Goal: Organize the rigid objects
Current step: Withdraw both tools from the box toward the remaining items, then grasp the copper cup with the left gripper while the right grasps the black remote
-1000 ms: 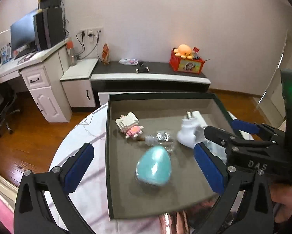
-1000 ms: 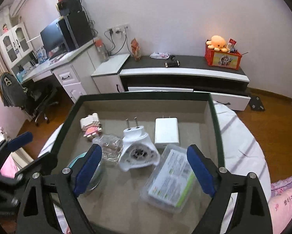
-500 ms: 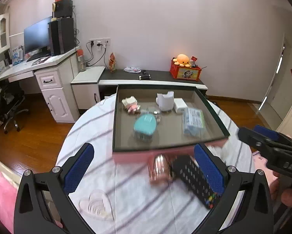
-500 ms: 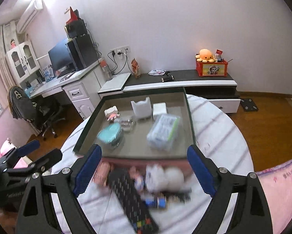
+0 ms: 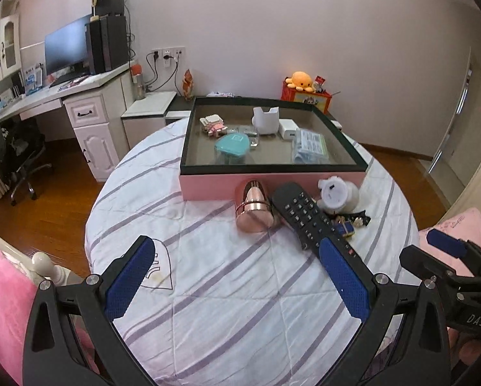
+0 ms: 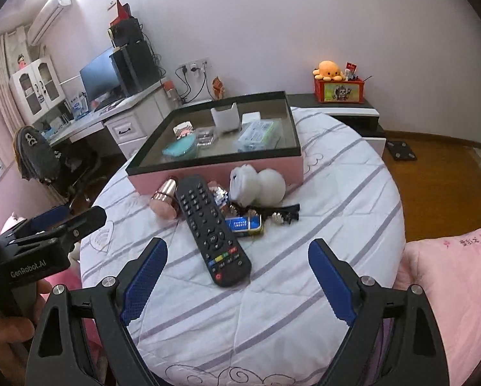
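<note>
Both my grippers are now backing away from the pink open-topped box (image 5: 272,186), jaws apart, empty. Long black remote control (image 6: 213,230) is lying near; I should straddle its narrow sides squarely.

The tabletop (image 6: 337,193) has a white cloth with pale purple stripes, and the box (image 6: 214,173) on it is pink outside with a black rim and greyish-brown inside. Out front there's a black remote (image 6: 213,231), a shiny rose-gold cup (image 5: 253,207), a white ball (image 6: 271,185) and a blue tin (image 6: 243,225). Both tools have black frames with blue pads (image 5: 129,284).
</note>
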